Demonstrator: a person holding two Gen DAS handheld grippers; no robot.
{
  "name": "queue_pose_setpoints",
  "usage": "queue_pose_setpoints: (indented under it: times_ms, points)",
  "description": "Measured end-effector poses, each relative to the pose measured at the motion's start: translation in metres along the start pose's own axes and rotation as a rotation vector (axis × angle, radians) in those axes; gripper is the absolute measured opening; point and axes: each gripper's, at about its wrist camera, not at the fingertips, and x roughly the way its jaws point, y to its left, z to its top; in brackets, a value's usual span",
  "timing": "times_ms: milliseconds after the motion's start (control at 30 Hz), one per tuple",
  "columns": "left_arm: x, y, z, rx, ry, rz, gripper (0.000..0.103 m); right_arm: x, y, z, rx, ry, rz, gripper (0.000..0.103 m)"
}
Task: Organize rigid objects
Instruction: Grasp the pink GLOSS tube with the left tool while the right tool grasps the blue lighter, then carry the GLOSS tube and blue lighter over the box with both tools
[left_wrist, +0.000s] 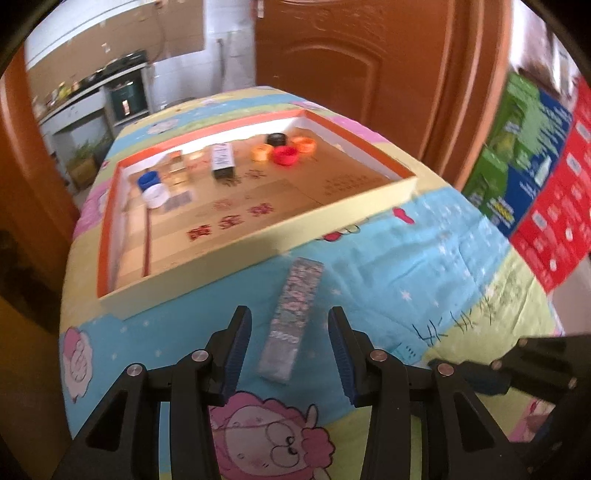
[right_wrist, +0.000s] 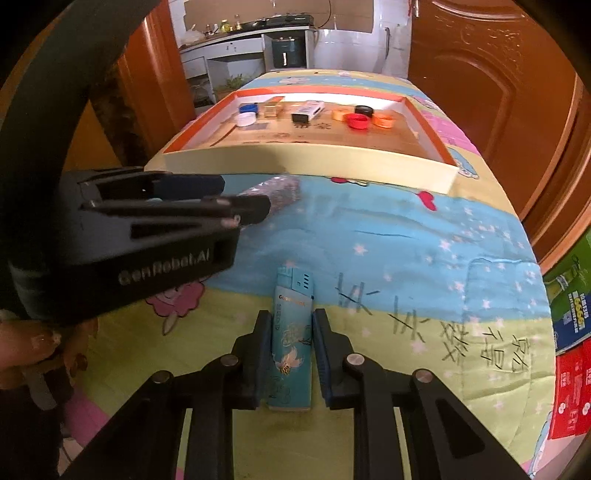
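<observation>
L gripper (left_wrist: 290, 354) wide open, straddling grey speckled flat bar (left_wrist: 291, 317) on cartoon-print quilt (left_wrist: 406, 258), not touching. R gripper (right_wrist: 290, 354) narrow, pads against teal printed lighter (right_wrist: 291, 332). L body reads "GenRobot.AI". Orange-rimmed shallow tray (right_wrist: 306, 162) beyond.

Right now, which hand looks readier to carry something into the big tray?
Right, probably: the right gripper already brackets the blue lighter, while the left gripper stands wide open around the glittery lighter, short of the tray.

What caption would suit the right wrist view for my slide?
Right gripper, its fingers flanking a blue lighter on the cartoon quilt, facing the orange-rimmed tray.
</observation>
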Motion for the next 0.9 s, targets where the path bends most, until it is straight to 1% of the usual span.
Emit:
queue_pose_setpoints:
  times_ms: [67, 133, 200, 267, 300, 367, 533, 600, 767, 900]
  points:
    - [0.007, -0.005, 0.001, 0.023, 0.020, 0.017, 0.045, 0.000, -0.004, 0.001, 0.005, -0.001, -0.003, 0.023]
    - [0.014, -0.007, 0.000, 0.024, 0.033, 0.024, 0.044, -0.001, -0.006, 0.000, 0.005, -0.003, -0.010, 0.022]
    - [0.016, -0.007, 0.000, 0.016, 0.029, 0.025, 0.041, 0.000, -0.007, 0.001, 0.007, -0.004, -0.012, 0.022]
    - [0.016, -0.005, 0.000, -0.005, 0.022, 0.021, 0.023, -0.001, -0.009, 0.002, 0.010, -0.008, -0.014, 0.022]
    - [0.017, -0.003, 0.001, -0.025, 0.024, 0.015, 0.021, -0.001, -0.009, 0.002, 0.010, -0.010, -0.016, 0.022]
    - [0.017, -0.001, 0.001, -0.052, 0.021, 0.004, 0.020, -0.001, -0.011, 0.004, 0.011, -0.013, -0.019, 0.022]
    - [0.016, -0.002, 0.000, -0.065, 0.007, 0.023, 0.020, -0.002, -0.015, 0.007, 0.021, -0.018, -0.017, 0.022]
    - [0.015, 0.000, -0.001, -0.084, 0.001, 0.028, 0.020, -0.003, -0.018, 0.008, 0.025, -0.022, -0.017, 0.022]
    - [0.002, 0.012, 0.001, -0.168, -0.027, -0.004, 0.020, -0.011, -0.024, 0.012, 0.035, -0.047, -0.015, 0.022]
    - [-0.011, 0.017, 0.007, -0.195, -0.049, -0.008, 0.020, -0.017, -0.030, 0.020, 0.041, -0.069, -0.013, 0.022]
